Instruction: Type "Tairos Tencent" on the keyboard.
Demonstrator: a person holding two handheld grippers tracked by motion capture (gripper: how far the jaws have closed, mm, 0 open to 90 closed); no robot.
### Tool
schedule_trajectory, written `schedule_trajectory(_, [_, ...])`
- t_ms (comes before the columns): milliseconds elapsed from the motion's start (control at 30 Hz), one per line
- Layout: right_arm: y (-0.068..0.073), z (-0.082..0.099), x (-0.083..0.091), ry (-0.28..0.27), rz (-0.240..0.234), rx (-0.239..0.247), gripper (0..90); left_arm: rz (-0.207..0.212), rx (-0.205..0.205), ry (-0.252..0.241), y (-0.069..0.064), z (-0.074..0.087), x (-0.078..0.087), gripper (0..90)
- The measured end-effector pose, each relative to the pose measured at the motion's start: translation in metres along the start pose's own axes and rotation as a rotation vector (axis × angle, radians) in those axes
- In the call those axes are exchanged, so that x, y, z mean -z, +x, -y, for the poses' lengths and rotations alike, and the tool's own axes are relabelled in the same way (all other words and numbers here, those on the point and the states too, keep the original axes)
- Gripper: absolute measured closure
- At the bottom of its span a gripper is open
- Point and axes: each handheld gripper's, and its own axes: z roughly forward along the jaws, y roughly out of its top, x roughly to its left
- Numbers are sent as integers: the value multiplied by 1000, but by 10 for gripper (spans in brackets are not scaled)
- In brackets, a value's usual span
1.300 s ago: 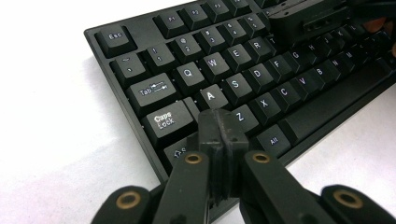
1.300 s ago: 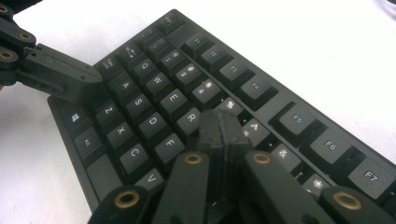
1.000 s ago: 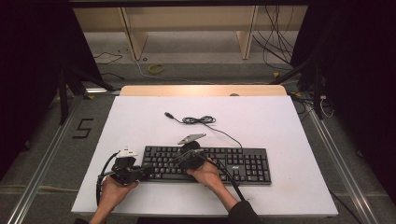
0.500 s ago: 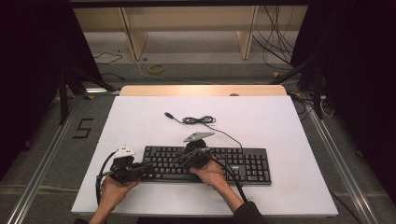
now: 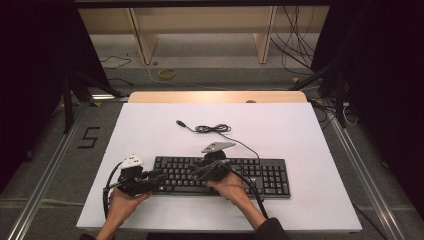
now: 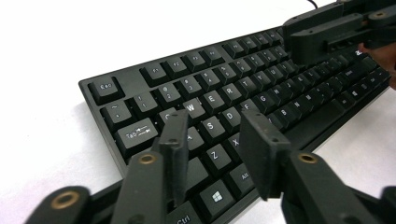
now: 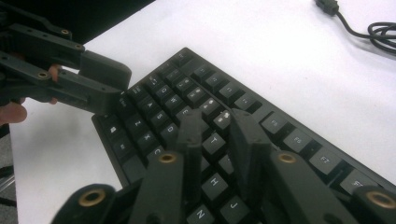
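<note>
Black keyboard [image 5: 222, 176] lies flat on white table [image 5: 300, 135], near front edge. Its thin cable [image 5: 212, 129], partly coiled, runs back, plug end free on bare surface.

Left gripper [image 6: 212, 140] over keyboard's left end, jaws just opening, released, nothing clasped. Right gripper [image 7: 217, 135] above middle letter keys, jaws likewise just opening, empty.

Keycaps matte, square, white-lettered; jaws flat, black, brass-riveted.

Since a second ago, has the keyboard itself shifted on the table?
No. The keyboard lies in the same place on the white table: its far edge sits just as near the coiled cable as before.
</note>
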Motion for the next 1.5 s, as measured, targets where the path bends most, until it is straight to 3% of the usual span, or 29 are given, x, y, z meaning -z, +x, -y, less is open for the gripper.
schedule_trajectory(467, [-6,6,20,-24,-1,-18,526,13,-7,-11,-2,-4,-4,427])
schedule_trajectory(633, [-10,11,27,-33,6,-36,478,7,-11,-21,-2,-7,-6,421])
schedule_trajectory(1067, [-11,23,36,-14,14,-30,386,-1,-12,-15,-1,-15,-16,546])
schedule_trajectory(1500, [-8,32,46,-23,18,-22,358,0,-83,54,-6,-24,-38,855])
